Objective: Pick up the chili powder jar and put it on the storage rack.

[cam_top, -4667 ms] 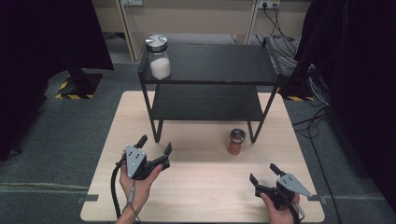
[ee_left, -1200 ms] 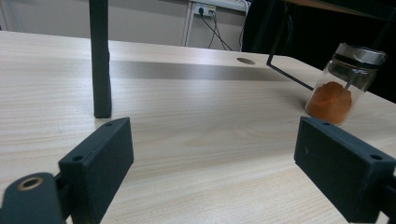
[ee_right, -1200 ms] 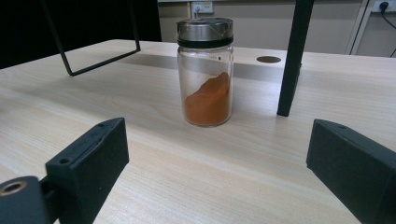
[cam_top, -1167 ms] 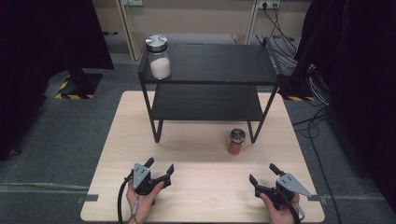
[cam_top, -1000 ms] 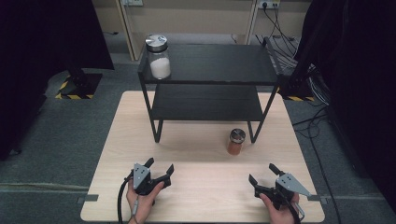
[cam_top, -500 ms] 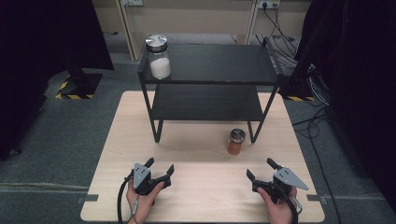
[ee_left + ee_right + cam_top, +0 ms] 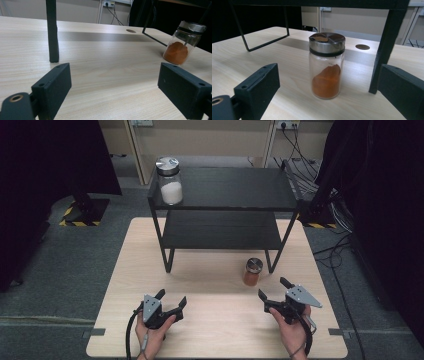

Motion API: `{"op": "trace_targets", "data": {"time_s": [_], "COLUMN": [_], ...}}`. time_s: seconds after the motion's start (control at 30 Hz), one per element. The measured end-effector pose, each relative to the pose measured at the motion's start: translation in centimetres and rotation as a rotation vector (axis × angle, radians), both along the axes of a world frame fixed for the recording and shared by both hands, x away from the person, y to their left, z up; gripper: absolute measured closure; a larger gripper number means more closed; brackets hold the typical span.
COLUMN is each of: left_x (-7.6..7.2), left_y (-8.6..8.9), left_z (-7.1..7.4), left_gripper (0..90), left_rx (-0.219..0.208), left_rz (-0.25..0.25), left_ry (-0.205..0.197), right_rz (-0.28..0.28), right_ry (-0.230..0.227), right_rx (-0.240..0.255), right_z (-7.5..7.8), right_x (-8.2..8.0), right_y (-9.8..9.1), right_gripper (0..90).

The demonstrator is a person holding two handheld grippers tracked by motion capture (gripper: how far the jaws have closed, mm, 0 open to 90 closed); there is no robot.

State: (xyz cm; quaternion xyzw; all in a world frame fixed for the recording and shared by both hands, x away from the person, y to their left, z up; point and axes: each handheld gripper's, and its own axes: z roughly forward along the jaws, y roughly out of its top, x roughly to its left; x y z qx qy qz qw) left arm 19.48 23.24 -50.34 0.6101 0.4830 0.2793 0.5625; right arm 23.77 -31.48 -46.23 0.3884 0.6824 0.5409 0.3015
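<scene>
Jaws spread wide on both tools: the left gripper sits low over the near left of the wooden bench, the right gripper over the near right, each holding nothing. Straight ahead of the right gripper, between its jaws in the right gripper view, stands a glass jar of orange powder with a metal lid, upright on the bench just beside the black shelf rack's front right leg. A jar of white powder stands on the rack's top shelf, at its left end.

Grey carpet floor, beige wall, dark curtains
</scene>
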Motion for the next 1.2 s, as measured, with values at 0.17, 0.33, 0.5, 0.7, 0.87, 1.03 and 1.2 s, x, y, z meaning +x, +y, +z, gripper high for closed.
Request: {"op": "trace_targets", "data": {"time_s": [0.17,0.33,0.5,0.7,0.87,1.03,1.2], "left_x": [0.0,0.0,0.0,0.0,0.0,0.0,0.0], "left_y": [0.0,0.0,0.0,0.0,-0.1,-0.1,-0.1], "left_z": [0.0,0.0,0.0,0.0,0.1,0.1,0.1], "left_gripper": [11.2,11.2,11.3,11.3,11.2,11.2,11.2], "left_rx": [0.000,0.001,0.001,0.004,0.006,0.010,0.009], "left_rz": [-0.001,-0.003,-0.002,-0.002,-0.002,-0.006,-0.006], "left_ry": [0.002,0.002,0.000,-0.001,0.001,0.000,0.001], "right_rz": [0.003,0.002,0.002,0.008,0.020,0.017,0.022], "right_ry": [0.004,0.013,0.023,0.042,0.057,0.064,0.072], "right_rx": [-0.008,-0.011,-0.012,-0.012,-0.011,-0.013,-0.017], "right_z": [0.4,0.6,0.7,0.5,0.4,0.3,0.3], "right_x": [1.2,2.4,3.4,4.2,5.0,5.6,6.3], "right_y": [0.4,0.7,1.0,1.3,1.5,1.8,2.4], "right_gripper": [4.5,4.5,4.5,4.5,4.5,4.5,4.6]}}
